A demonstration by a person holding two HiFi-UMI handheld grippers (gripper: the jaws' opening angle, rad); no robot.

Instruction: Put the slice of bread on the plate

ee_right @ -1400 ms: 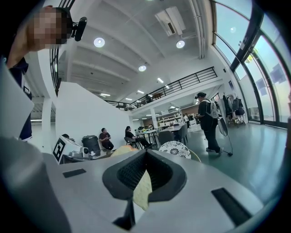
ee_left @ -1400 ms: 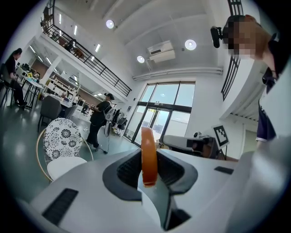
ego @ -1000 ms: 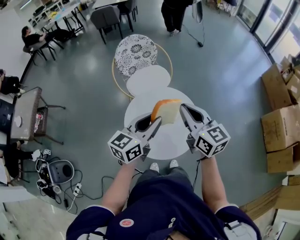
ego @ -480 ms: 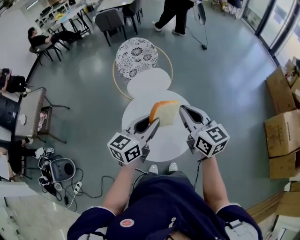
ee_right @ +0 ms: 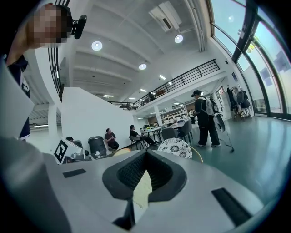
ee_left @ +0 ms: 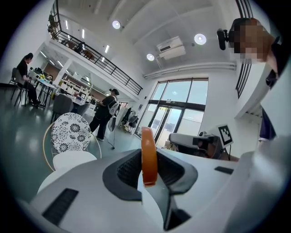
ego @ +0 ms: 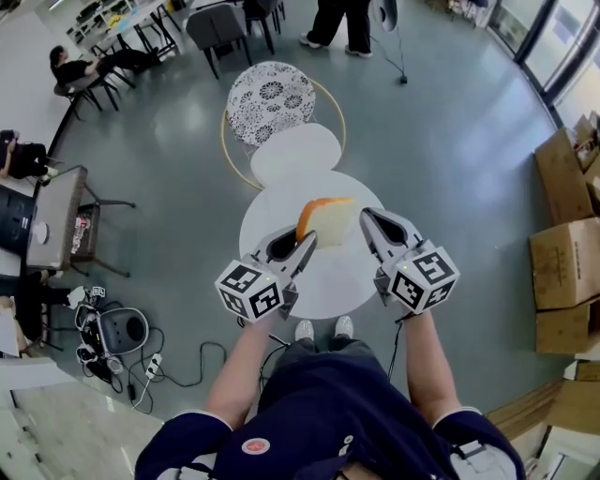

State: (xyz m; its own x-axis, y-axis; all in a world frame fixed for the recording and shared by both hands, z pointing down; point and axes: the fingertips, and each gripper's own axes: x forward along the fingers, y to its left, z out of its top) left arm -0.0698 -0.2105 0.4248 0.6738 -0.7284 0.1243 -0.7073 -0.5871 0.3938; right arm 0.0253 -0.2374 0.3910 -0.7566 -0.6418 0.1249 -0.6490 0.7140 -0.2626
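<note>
A slice of bread (ego: 330, 223) with an orange-brown crust hangs upright above the round white table (ego: 281, 211). My left gripper (ego: 307, 239) is shut on its left edge; in the left gripper view the crust (ee_left: 149, 154) stands edge-on between the dark pads of that gripper (ee_left: 149, 182). My right gripper (ego: 366, 217) meets the slice's right edge. In the right gripper view the bread's pale crumb (ee_right: 142, 191) fills the narrow gap of that gripper (ee_right: 143, 182). I cannot make out a plate on the white tabletop.
Behind the table stands a chair with a round white seat (ego: 295, 153) and a black-and-white patterned back (ego: 272, 98). A person (ego: 337, 19) stands further back on the grey-green floor. Cardboard boxes (ego: 562, 272) are stacked at the right; cables and a device (ego: 117, 333) lie at the left.
Both grippers have sunk slightly toward the table together, the bread still between them. The person at the back has shifted a little.
</note>
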